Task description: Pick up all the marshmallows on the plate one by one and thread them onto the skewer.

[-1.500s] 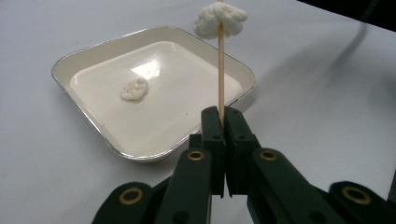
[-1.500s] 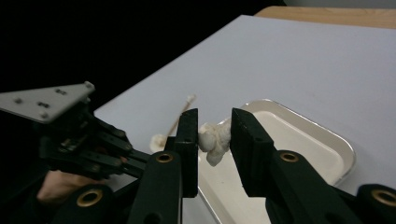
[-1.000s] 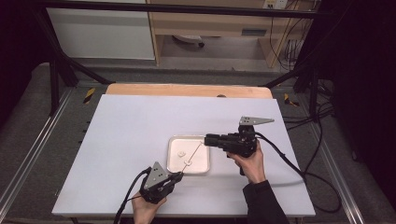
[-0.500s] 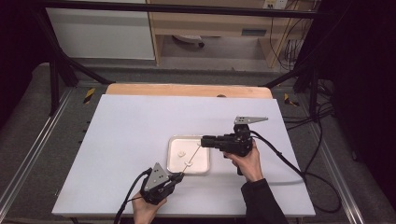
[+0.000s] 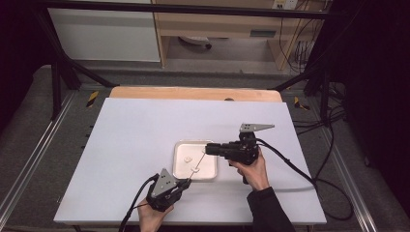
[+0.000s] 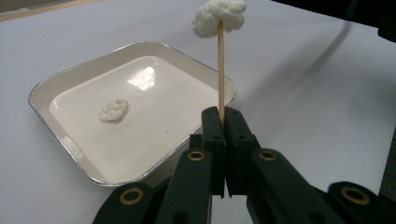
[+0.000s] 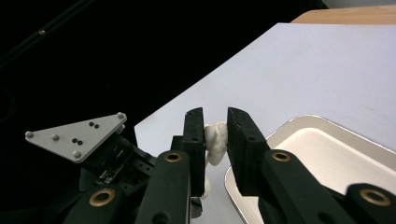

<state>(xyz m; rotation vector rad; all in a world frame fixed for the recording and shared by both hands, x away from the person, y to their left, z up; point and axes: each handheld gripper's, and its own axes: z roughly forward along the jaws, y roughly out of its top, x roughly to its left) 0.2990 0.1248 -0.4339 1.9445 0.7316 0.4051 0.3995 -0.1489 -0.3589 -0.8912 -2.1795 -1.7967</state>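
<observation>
A white tray [image 5: 209, 169] [image 6: 154, 116] [image 7: 327, 158] lies on the white table [image 5: 135, 140]. My left gripper [image 5: 186, 182] [image 6: 223, 116] is shut on a thin wooden skewer [image 6: 220, 70] standing up from its jaws. A white cauliflower floret [image 6: 219, 16] [image 5: 196, 169] [image 7: 215, 140] is stuck on the skewer, over the tray's near edge. My right gripper [image 5: 208, 149] [image 7: 215, 122] points at the floret from the right. Its jaws stand a little apart, and the floret shows through the gap. The left gripper view shows no jaws touching it. A second floret [image 5: 187, 158] [image 6: 113, 109] lies in the tray.
A wooden strip [image 5: 193, 93] runs along the table's far edge. Cables [image 5: 290, 169] trail from the right gripper across the table's right side. Black frame posts [image 5: 58, 72] and grey floor surround the table. The left gripper's grey plate [image 7: 77, 135] sits beyond the right jaws.
The right gripper has moved left toward the skewer's floret. The left gripper has held the skewer still.
</observation>
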